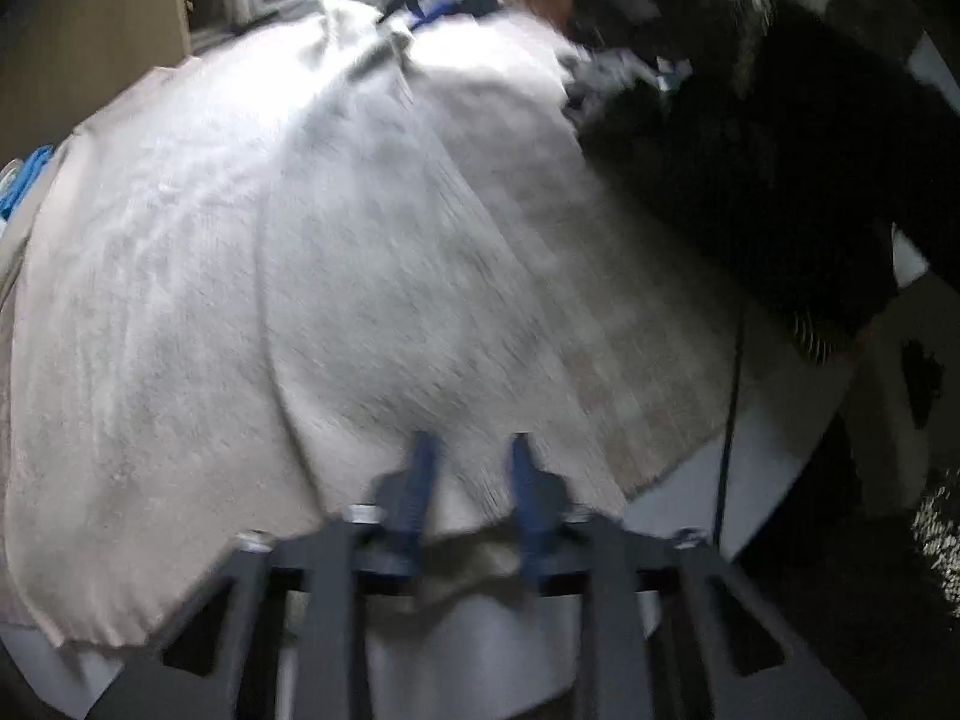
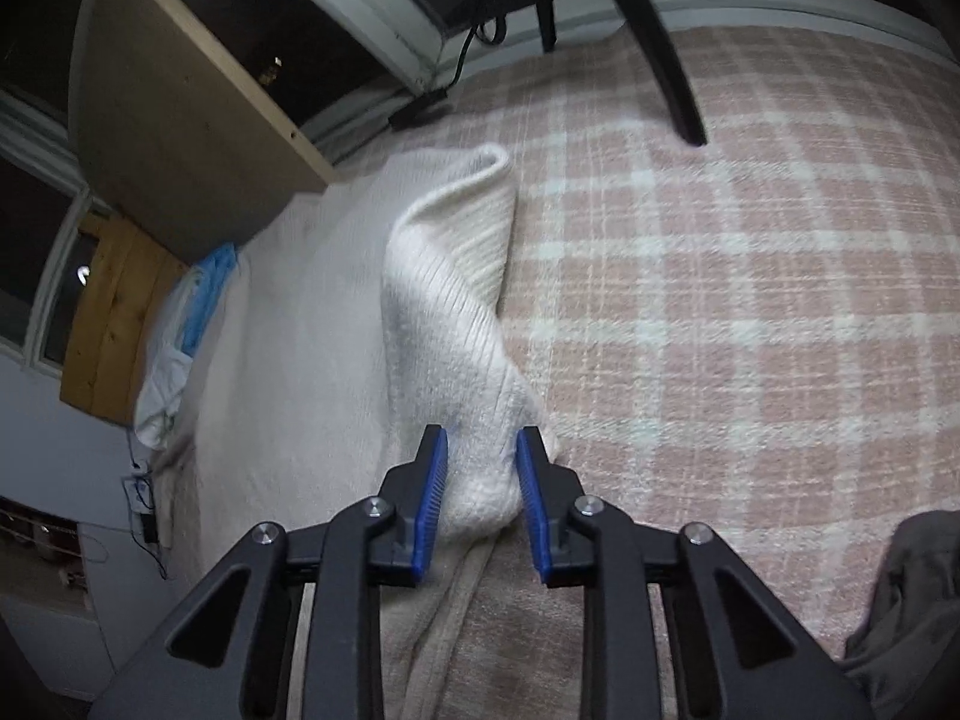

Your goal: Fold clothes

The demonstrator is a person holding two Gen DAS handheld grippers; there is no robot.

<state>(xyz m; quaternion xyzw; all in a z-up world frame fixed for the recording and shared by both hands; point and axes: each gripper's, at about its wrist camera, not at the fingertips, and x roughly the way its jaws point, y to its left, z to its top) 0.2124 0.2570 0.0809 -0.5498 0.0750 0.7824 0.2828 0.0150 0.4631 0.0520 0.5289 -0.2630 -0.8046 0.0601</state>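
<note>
A white ribbed knit garment (image 1: 312, 252) lies spread wide over the bed and fills the blurred left wrist view. My left gripper (image 1: 471, 438) is at its near edge, shut on a bunch of the knit, and creases fan out from the blue pads (image 1: 420, 480). In the right wrist view a twisted ridge of the same garment (image 2: 444, 276) rises from the bed into my right gripper (image 2: 481, 432). Its blue pads (image 2: 433, 492) rest against both sides of the bunch. The right gripper (image 1: 414, 6) shows small and dark at the garment's far peak.
A pink plaid blanket (image 2: 750, 300) covers the bed to the right of the garment. Black chair legs (image 2: 672, 60) stand beyond it, a wooden board (image 2: 180, 120) leans at the left. A blue-and-white cloth (image 2: 198, 312) and a grey cloth (image 2: 912, 600) lie nearby. A dark fuzzy mass (image 1: 780, 180) fills the right.
</note>
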